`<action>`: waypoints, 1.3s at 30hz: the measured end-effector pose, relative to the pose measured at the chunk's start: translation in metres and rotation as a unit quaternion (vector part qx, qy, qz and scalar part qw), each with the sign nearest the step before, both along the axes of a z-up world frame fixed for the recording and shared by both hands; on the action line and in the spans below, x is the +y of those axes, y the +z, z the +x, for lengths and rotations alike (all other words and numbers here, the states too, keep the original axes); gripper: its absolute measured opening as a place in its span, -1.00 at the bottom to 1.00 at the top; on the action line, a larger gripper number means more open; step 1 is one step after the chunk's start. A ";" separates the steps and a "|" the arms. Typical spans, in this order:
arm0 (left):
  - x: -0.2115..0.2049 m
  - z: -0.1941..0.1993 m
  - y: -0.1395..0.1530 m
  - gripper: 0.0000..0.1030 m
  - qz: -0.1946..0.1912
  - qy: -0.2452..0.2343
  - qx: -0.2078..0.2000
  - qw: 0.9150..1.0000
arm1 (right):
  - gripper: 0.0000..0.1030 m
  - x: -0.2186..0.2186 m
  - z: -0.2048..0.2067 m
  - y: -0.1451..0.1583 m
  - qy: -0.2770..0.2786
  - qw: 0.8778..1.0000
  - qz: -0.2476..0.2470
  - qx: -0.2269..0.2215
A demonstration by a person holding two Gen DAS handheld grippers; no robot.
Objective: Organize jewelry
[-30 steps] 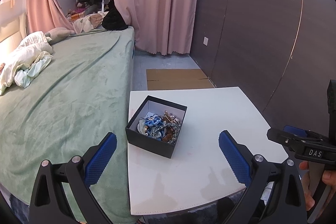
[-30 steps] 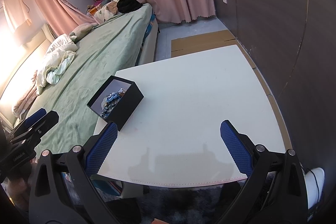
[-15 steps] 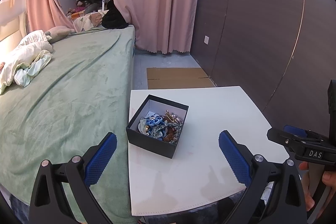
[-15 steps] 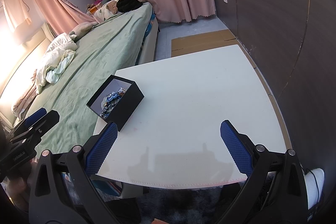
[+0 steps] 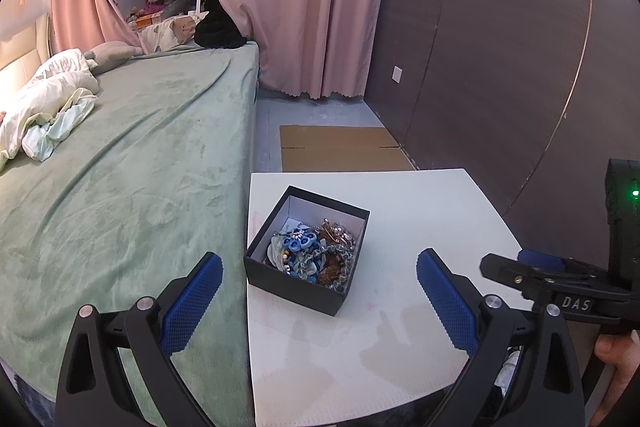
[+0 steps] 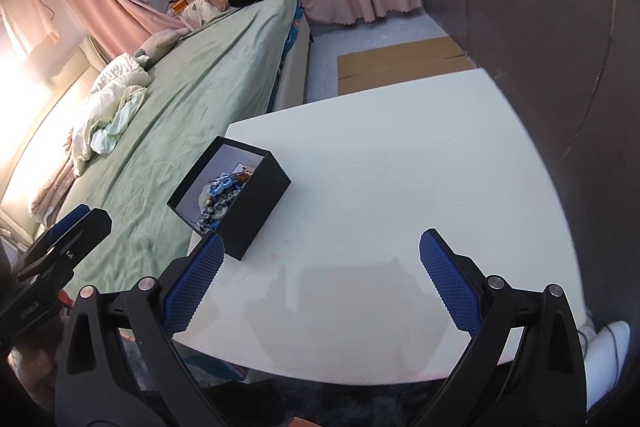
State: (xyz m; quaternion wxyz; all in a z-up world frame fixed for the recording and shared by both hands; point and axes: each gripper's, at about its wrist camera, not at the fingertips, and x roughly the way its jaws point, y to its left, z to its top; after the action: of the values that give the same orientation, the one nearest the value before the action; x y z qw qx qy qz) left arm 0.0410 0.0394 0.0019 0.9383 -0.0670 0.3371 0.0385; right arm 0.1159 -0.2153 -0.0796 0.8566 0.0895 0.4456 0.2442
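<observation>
Lettering "DAS" on right tool (image 5: 576, 303); both tools released, left tool (image 5: 320, 303) facing jewelry box (image 5: 296, 287) on white table (image 5: 420, 211)

**Both grippers eased a little nearer the jewelry box**

Little changed over the second. In the left wrist view the black box (image 5: 306, 255) of jewelry (image 5: 316, 251) drifted slightly right and up between the spread fingers of the left gripper (image 5: 316, 301), so that gripper had shifted a touch toward it; the far desk (image 5: 420, 211) edge and the bed (image 5: 120, 167) also slid a little in frame. In the right wrist view the box (image 6: 236, 197) crept slightly nearer the left finger of the right gripper (image 6: 320, 287), its near corner now just behind that fingertip. The left gripper's tip (image 6: 70, 231) at that view's left edge rose slightly. A green light (image 5: 635, 192) now showed on the right gripper's body in the left wrist view.
</observation>
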 end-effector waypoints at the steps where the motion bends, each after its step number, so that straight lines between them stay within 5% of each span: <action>1: 0.002 0.003 0.000 0.83 -0.001 0.000 0.000 1.000 | 0.90 0.003 0.004 -0.003 0.003 1.000 0.003 0.007; 16: 0.043 0.061 -0.014 0.83 -0.004 0.029 0.011 1.000 | 0.90 0.081 0.068 -0.041 0.043 0.995 0.022 0.087; 21: 0.051 0.067 -0.019 0.83 -0.017 0.034 0.023 0.999 | 0.90 0.109 0.066 -0.056 0.065 0.992 -0.041 0.097; 29: 0.051 0.061 -0.022 0.83 -0.006 0.033 0.027 0.999 | 0.90 0.078 0.065 -0.054 0.003 0.993 -0.094 0.074; 39: 0.046 0.050 -0.017 0.83 -0.016 0.022 0.031 0.999 | 0.90 0.044 0.044 -0.016 0.001 0.999 -0.032 0.041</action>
State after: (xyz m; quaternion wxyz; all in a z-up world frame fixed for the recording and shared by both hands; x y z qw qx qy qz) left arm 0.0905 0.0849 -0.0150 0.9251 -0.0881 0.3651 0.0559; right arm 0.1596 -0.1717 -0.0960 0.8399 0.0710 0.4878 0.2272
